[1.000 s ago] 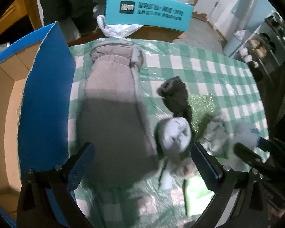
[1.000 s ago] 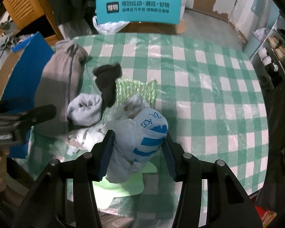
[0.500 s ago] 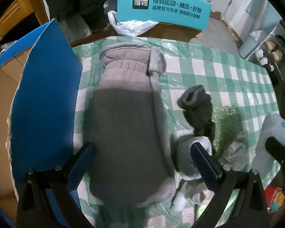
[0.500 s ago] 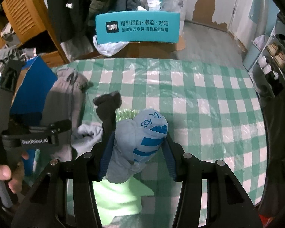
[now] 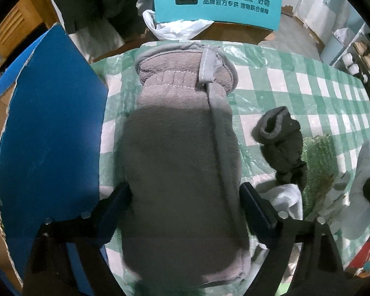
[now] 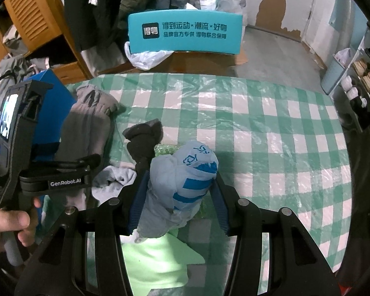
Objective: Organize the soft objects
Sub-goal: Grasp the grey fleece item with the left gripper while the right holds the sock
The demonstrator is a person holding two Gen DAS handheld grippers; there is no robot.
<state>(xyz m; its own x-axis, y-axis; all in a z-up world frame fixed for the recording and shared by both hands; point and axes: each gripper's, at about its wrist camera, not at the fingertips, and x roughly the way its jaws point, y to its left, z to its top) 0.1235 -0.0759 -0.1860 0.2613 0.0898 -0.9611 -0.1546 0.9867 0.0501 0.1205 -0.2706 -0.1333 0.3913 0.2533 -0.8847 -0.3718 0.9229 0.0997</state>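
A long grey-brown fleece cover (image 5: 180, 162) lies on the checked table beside the blue box flap. My left gripper (image 5: 185, 197) is open, one finger on each side of the cover's near end; it also shows in the right wrist view (image 6: 69, 165). My right gripper (image 6: 177, 192) is shut on a pale blue bundle with blue stripes (image 6: 185, 172) and holds it above the table. A dark sock (image 5: 281, 145) and a light grey sock (image 5: 286, 197) lie between the two grippers.
An open cardboard box with a blue flap (image 5: 49, 128) stands at the table's left edge. A green mesh scrap (image 5: 318, 157) and a light green sheet (image 6: 155, 264) lie near the socks. A teal chair back (image 6: 185, 33) stands beyond the far edge.
My left gripper moved forward and left until its fingers straddle the fleece cover. My right gripper lifted the striped bundle higher off the table.
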